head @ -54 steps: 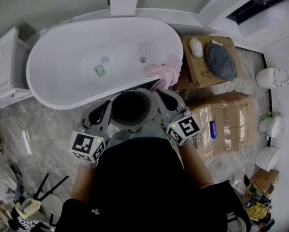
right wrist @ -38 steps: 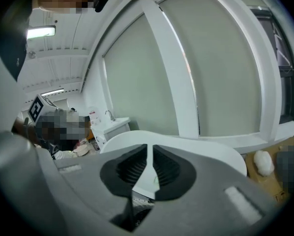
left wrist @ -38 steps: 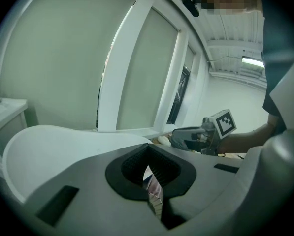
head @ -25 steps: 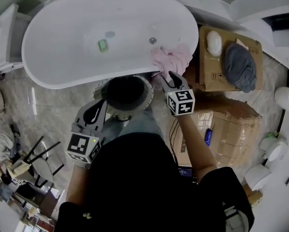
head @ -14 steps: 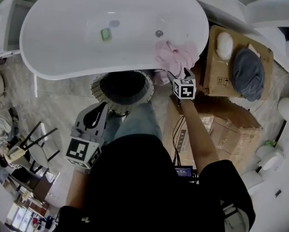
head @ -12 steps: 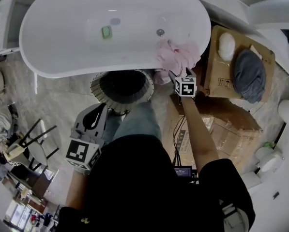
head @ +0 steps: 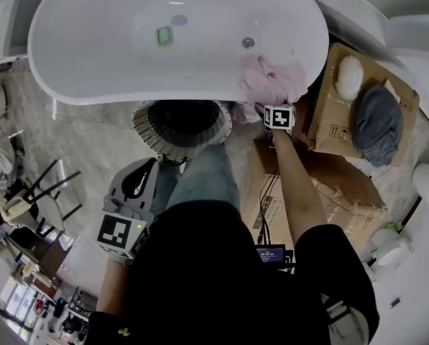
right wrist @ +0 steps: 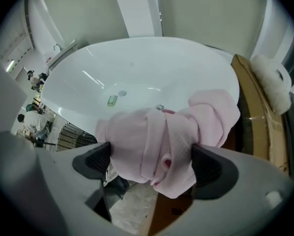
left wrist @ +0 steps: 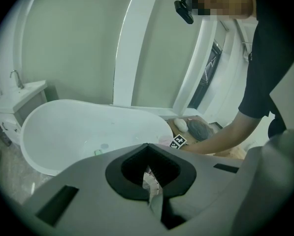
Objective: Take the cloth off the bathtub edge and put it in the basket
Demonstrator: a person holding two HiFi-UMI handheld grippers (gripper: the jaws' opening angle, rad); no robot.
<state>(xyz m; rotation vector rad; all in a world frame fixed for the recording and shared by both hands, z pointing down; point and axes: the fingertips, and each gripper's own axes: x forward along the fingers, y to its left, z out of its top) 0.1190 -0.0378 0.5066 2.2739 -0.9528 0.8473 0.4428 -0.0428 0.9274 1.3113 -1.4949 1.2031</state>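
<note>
R gripper jaws, just been opening, are straddling pink cloth on bathtub edge w/o squeezing. L gripper is pinching basket rim.

Grey marbled floor; cardboard boxes at right; pale walls.

Cardboard boxes crowd the bathtub on the right; the basket beside it gapes open.

Head view looks steeply down on the bathtub; both gripper views face it from lower, the right closest
</note>
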